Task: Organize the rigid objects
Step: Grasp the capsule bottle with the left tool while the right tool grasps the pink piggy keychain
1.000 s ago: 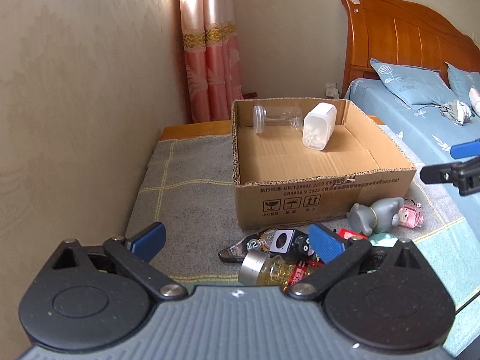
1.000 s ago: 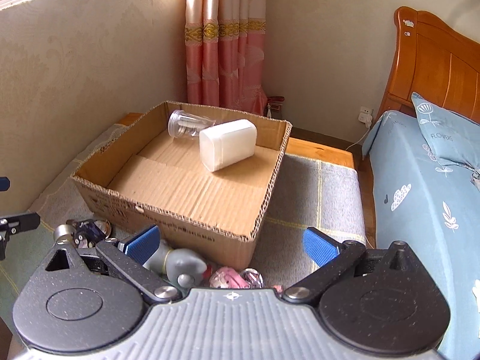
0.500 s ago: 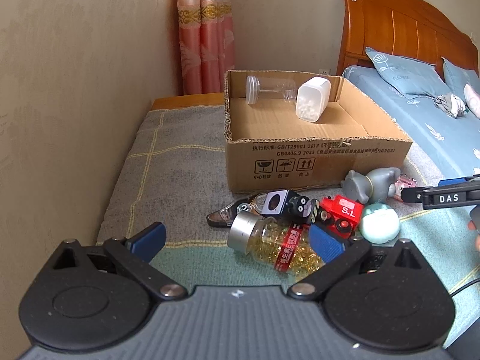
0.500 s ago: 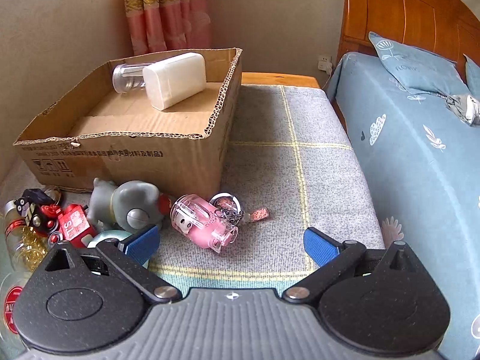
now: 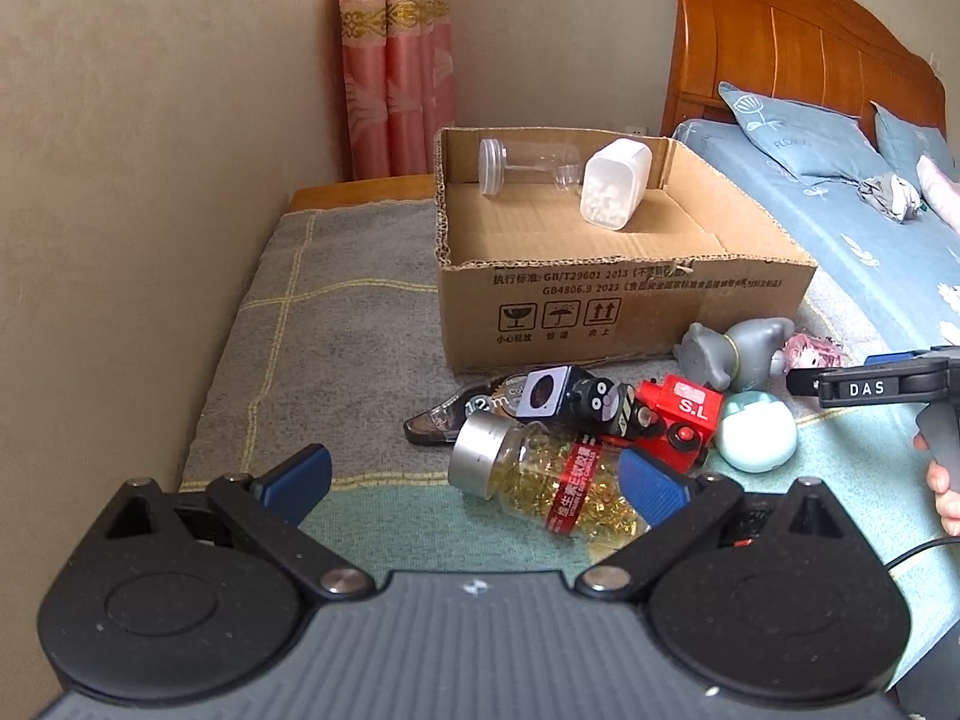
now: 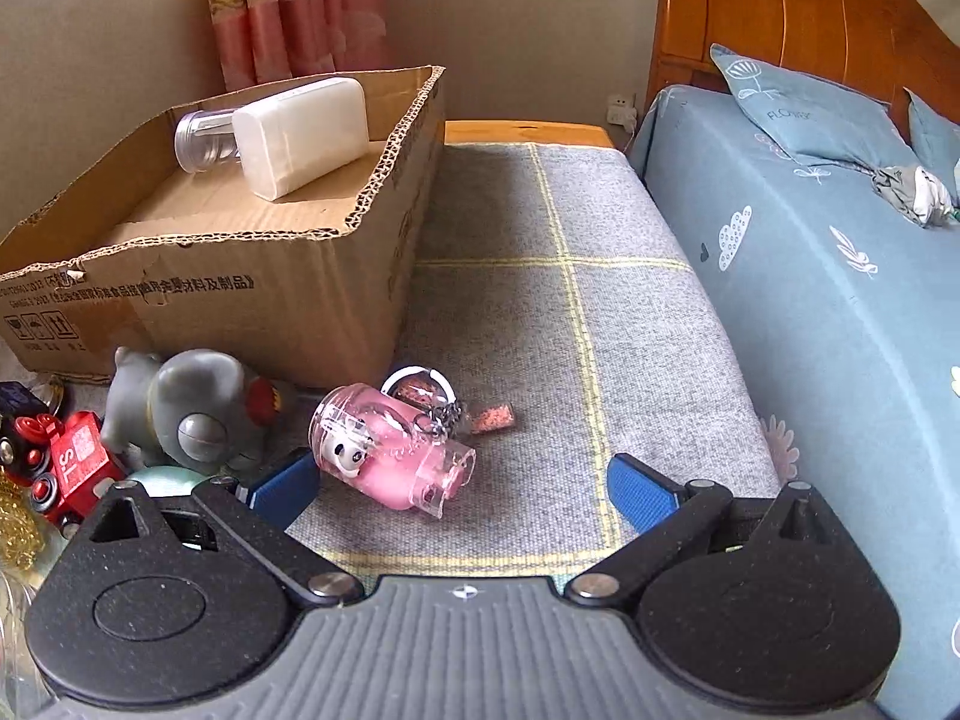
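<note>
Picking the next item means closing on one object only, so we choose targets at the edge of the pile. Our left gripper is spread wide and holds nothing; the jar of yellow capsules lies on its side just ahead of it. Our right gripper is equally wide and empty, with the pink toy between its fingers' line. We centre each object, grip across its narrow body, lift clear of neighbours, and carry it over the box wall, beside the two containers already inside.

red toy train reads "s.l", right gripper "das"
</note>
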